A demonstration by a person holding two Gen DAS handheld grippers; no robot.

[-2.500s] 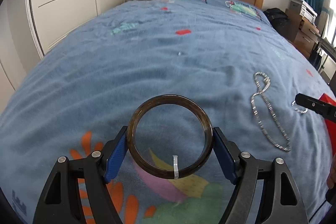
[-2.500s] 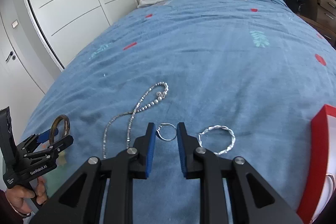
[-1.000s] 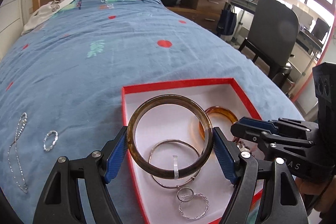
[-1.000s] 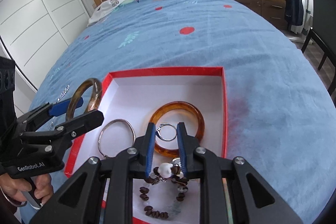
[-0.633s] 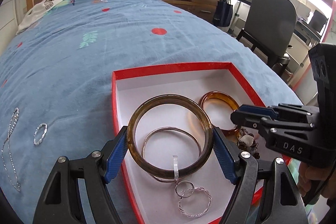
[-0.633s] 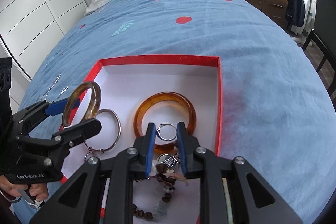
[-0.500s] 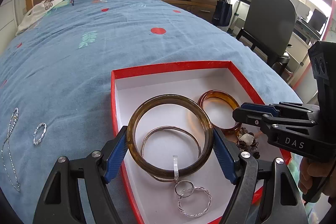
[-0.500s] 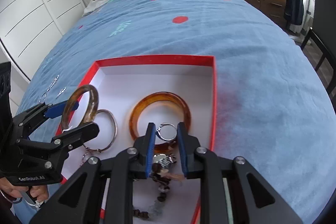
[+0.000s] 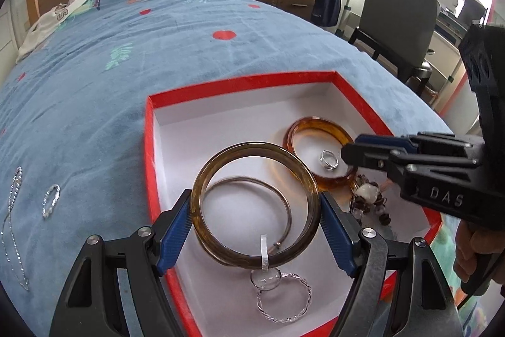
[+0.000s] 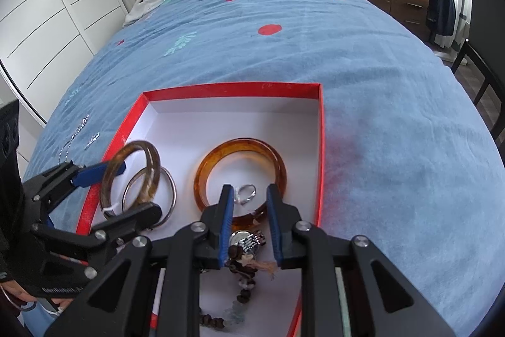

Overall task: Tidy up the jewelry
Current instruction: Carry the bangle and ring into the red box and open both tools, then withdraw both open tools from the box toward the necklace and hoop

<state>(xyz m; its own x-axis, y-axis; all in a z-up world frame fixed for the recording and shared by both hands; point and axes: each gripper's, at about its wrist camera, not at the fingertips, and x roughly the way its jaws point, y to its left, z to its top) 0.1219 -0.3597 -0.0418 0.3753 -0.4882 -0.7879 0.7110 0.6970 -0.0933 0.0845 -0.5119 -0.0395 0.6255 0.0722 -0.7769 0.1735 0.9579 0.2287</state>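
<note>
The left gripper has its fingers wide apart and clamped on a big brown bangle, one finger on each outer side. The bangle hangs between the fingers, just above the open red box on the bed. Right under those fingers lies a thin silver hoop, and nearer than the fingertips lie two little silver rings. The right gripper has its fingers close together, with only a small gap. A small silver ring sits at their tips, inside the orange bangle in the box. It looks loose and seems to touch only one finger, but from here I can't be sure. A string of dark beads lies under the right fingers. Far off to the left of the left fingers, a silver chain and a twisty silver band wait on the bed. I think the brown bangle is hard, smooth and a bit slippery, and it might crack if it drops. Holding it across its widest part, as now, seems best, and it should be let go low down. The chain will be floppy and light, so I would pinch it in the middle.
</note>
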